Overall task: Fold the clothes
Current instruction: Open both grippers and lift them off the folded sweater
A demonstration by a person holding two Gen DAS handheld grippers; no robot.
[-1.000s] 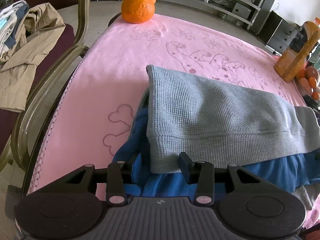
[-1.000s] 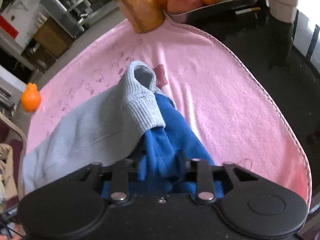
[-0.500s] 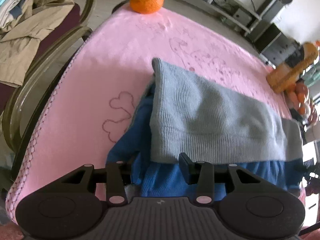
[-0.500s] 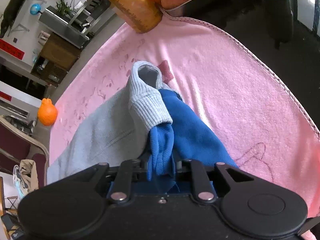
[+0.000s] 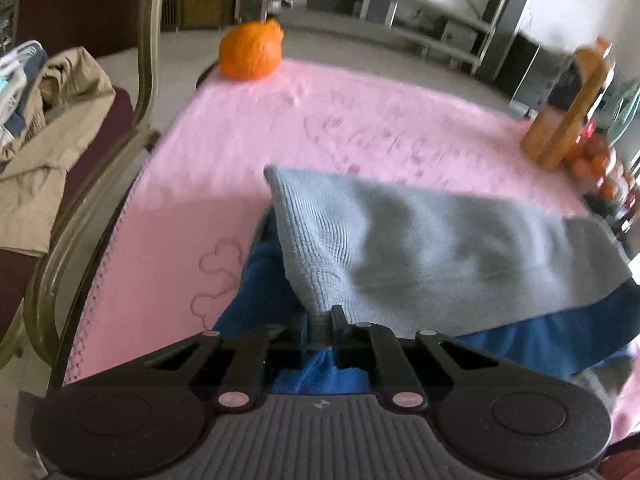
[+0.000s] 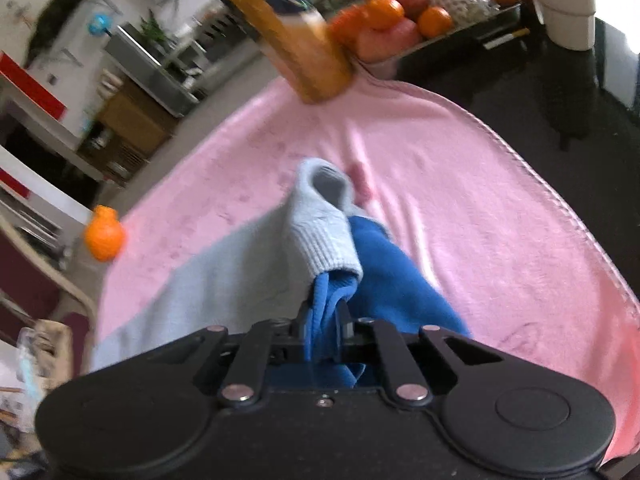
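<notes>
A grey knit garment (image 5: 420, 248) lies over a blue garment (image 5: 272, 280) on a pink towel (image 5: 280, 140). My left gripper (image 5: 320, 326) is at the grey hem's near corner. Its jaws are closing, and the pads pinch a fold of the grey knit. In the right wrist view a grey ribbed cuff (image 6: 324, 236) sits on the blue cloth (image 6: 384, 272). My right gripper (image 6: 325, 320) is just below that cuff. Its jaws are closing too, and a bunch of blue cloth is squeezed between them. The pink towel (image 6: 460, 200) spreads out beyond.
An orange fruit (image 5: 251, 54) sits at the towel's far corner. A juice bottle (image 6: 296, 40) and a fruit tray (image 6: 420, 20) stand at its other end. A white cup (image 6: 564, 0) is on the dark table (image 6: 560, 100). A chair with beige clothes (image 5: 40, 140) stands to the left.
The left jaws went from wide apart around the hem to pinched on the grey knit, and the hand rose a little. The right jaws narrowed on the blue cloth.
</notes>
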